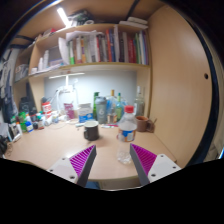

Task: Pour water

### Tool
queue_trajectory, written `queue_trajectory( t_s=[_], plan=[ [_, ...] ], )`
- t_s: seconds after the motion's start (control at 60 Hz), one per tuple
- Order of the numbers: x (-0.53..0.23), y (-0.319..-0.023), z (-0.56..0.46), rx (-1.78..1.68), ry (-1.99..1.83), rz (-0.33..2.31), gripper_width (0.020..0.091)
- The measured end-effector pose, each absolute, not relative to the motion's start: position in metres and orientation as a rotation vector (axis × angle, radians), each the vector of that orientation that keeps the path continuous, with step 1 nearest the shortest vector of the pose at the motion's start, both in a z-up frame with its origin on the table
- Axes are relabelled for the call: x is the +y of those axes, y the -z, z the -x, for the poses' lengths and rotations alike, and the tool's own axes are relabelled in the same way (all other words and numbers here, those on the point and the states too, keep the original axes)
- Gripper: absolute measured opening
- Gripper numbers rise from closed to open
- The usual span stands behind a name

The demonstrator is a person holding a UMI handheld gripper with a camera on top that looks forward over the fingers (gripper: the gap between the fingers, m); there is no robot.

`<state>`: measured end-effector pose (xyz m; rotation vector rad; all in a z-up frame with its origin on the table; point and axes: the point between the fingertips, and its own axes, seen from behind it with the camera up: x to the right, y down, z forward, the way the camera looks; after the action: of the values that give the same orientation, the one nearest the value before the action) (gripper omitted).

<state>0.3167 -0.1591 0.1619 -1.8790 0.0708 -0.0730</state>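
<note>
Fingers (82, 160) of the tool (112, 160) are seen spread wide apart, nothing being held between the purple pads. A bottle (126, 131) with a white cap and blue label is seen standing upright on the table (50, 150), just ahead of the fingers and nearer the right one, not touched by either. A dark cup (91, 130) is set just left of the bottle. Books (105, 47) are ranged on a shelf (95, 67) above.

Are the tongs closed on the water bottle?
No. The tongs are open, and the water bottle stands on the desk just ahead, between the fingertips, untouched.
</note>
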Motion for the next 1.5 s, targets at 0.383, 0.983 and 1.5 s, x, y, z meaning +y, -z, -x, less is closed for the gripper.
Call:
queue_trajectory(
  t_s=[0.383,0.983,1.5],
  plan=[
    [0.001,-0.069,-0.387,0.107,0.075,1.853,0.0698],
    [0.114,-0.169,-0.412,-0.405,0.688,1.826,0.0358],
    [0.222,-0.207,-0.367,-1.851,1.735,0.990,0.0355]
  ],
)
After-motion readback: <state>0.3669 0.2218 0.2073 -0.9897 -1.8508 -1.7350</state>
